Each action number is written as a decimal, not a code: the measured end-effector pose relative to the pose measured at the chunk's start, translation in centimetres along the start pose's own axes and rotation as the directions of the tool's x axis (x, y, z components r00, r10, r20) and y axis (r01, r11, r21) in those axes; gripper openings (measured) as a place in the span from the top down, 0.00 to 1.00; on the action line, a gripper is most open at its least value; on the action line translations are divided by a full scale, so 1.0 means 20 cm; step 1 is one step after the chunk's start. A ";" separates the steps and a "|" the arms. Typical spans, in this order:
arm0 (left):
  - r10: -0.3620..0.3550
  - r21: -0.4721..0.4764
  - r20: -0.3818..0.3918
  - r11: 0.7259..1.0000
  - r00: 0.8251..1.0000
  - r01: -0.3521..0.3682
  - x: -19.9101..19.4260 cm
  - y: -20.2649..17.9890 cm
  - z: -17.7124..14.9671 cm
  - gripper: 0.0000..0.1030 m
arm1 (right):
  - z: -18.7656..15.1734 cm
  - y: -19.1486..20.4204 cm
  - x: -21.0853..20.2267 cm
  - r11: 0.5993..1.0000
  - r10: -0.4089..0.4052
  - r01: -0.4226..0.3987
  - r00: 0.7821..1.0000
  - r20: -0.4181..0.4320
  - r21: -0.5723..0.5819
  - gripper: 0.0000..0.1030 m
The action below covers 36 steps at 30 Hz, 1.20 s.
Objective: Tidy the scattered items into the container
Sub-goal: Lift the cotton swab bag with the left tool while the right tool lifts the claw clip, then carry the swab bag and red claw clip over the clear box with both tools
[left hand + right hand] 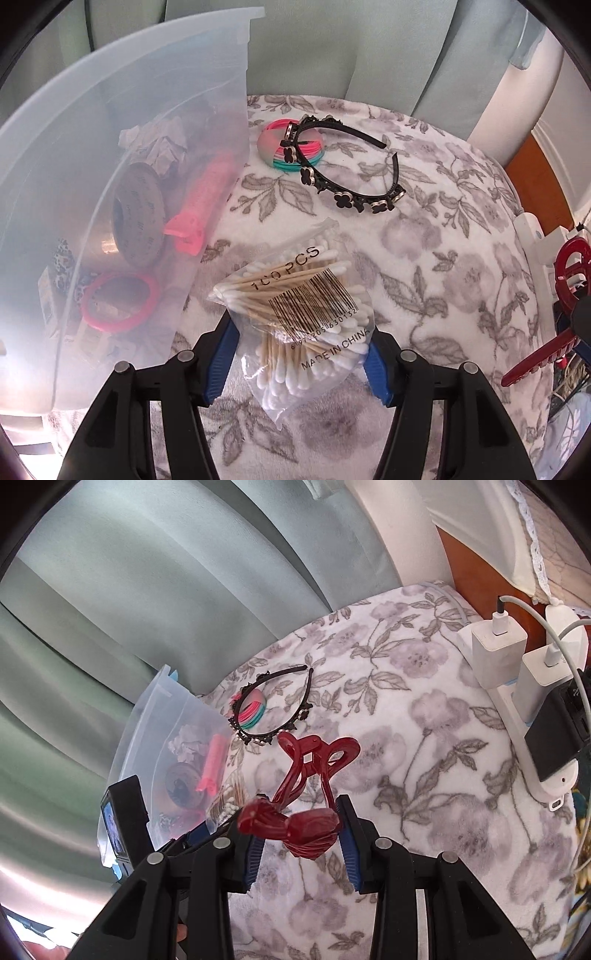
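Between the left gripper's [299, 354] blue pads sits a clear bag of cotton swabs [299, 314], pinched at its sides and lifted off the floral blanket [424, 258]. Bag's lower end is crumpled; its print is only partly readable. Left of that gripper stands the translucent container [122, 177], its far rim cut off by the frame; through the cloudy wall a tape roll [138, 214], a pink clip [201, 206] and a pink ring [120, 301] show, other contents too hazy to name. Ahead, a black headband [343, 173] lies over a stack of coloured hair ties [291, 147].

The right gripper [301, 834] clamps a red claw clip [306, 775], teeth end blurred between the pads, handles pointing ahead. Right of it, a power strip with chargers [517, 686], partly cut off. A black device [123, 819] blocks the container's near corner.
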State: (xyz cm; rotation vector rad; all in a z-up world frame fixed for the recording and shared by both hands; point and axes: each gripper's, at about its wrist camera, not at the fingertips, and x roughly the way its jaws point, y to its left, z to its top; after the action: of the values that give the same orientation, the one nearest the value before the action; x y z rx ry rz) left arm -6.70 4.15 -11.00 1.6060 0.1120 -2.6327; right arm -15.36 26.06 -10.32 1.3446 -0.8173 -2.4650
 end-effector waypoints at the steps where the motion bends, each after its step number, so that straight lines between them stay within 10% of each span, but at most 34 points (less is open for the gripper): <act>1: -0.004 0.001 0.005 1.000 1.000 0.004 -0.02 0.00 0.00 0.39 | 0.00 0.02 -0.01 1.000 0.004 -0.004 1.000 0.006 -0.006 0.62; 14: -0.119 0.008 0.095 0.993 0.988 0.118 -0.27 -0.04 0.03 0.39 | -0.06 0.17 -0.22 0.999 -0.005 0.008 0.998 0.064 -0.051 0.62; 36: -0.284 -0.011 0.288 0.954 0.914 0.300 -0.80 0.24 0.18 0.39 | -0.08 0.59 -0.38 0.993 0.042 -0.018 0.978 0.206 -0.117 0.62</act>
State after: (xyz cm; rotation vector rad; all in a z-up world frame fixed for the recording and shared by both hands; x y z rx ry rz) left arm -2.23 -0.74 4.70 1.2613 0.4394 -3.0212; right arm -10.68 19.10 1.09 1.0412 -0.7197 -2.6158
